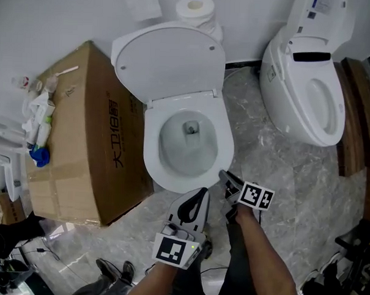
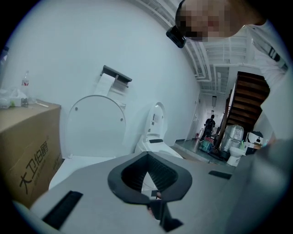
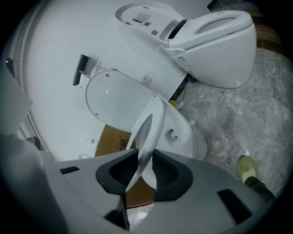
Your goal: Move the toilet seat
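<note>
The right hand-held gripper [image 3: 143, 165] is closed halfway on the front edge of the white toilet seat [image 3: 154, 119]. The seat stands tilted up from the bowl [image 3: 185, 142], before the raised lid [image 3: 114, 105]. The left hand-held gripper [image 2: 147, 156] has its jaws together and holds nothing, just before the bowl.

Smooth, glossy white seat [image 3: 149, 132] and lid [image 1: 167, 63], plastic by the look. Matt brown cardboard box [image 1: 81, 139], left. Polished grey marbled stone floor [image 1: 282, 172]. Dark wooden boards [image 1: 354, 120], right.
</note>
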`<state>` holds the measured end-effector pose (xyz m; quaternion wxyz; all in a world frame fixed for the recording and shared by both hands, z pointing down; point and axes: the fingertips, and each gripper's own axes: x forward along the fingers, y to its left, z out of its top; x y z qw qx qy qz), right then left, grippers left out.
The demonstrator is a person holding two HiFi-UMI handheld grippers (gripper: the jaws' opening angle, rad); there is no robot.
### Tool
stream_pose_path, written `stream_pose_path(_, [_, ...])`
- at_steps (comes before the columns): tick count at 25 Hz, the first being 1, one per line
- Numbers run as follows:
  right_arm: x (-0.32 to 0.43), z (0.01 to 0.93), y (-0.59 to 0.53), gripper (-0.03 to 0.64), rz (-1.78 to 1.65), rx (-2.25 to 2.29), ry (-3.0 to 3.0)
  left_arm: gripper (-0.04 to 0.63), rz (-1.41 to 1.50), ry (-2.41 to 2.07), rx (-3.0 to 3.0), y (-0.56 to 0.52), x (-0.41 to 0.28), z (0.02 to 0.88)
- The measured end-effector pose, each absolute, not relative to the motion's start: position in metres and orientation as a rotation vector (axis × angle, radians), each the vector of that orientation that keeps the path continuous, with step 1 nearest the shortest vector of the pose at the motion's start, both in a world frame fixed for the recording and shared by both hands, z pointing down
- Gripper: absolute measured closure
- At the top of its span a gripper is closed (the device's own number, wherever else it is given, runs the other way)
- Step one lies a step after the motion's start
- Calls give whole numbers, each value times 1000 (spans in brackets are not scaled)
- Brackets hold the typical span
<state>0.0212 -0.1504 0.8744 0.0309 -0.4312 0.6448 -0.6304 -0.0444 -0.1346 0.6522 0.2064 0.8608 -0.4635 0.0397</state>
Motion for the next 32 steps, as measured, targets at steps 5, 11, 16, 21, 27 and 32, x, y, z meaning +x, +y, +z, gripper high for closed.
stream_pose_path(5, [20,827,-168,518,-1928,-1296,1993,588,90,-1296,2410,-137,-45,605])
stream_pose_path(11, [19,774,-199,502,-1916,-1240,2003,588,81,-1332,2402,-153,-48,559])
stream_pose_path(16, [17,734,-230,483,-1915,-1154,2046,588,73,-1377,2403,-180,-48,526])
stream_pose_path(21, [13,699,-264,471,-1909,-1076,2049,588,76,-1424,2387,-209,-47,502])
stream_pose_path(27, [9,658,-315,443,-1795,-958,2146,588,81,-1491,2362,-242,-46,486])
stream_pose_path(32, [4,640,-351,436,-1709,-903,2328,588,107,-1550,2321,-266,-49,483])
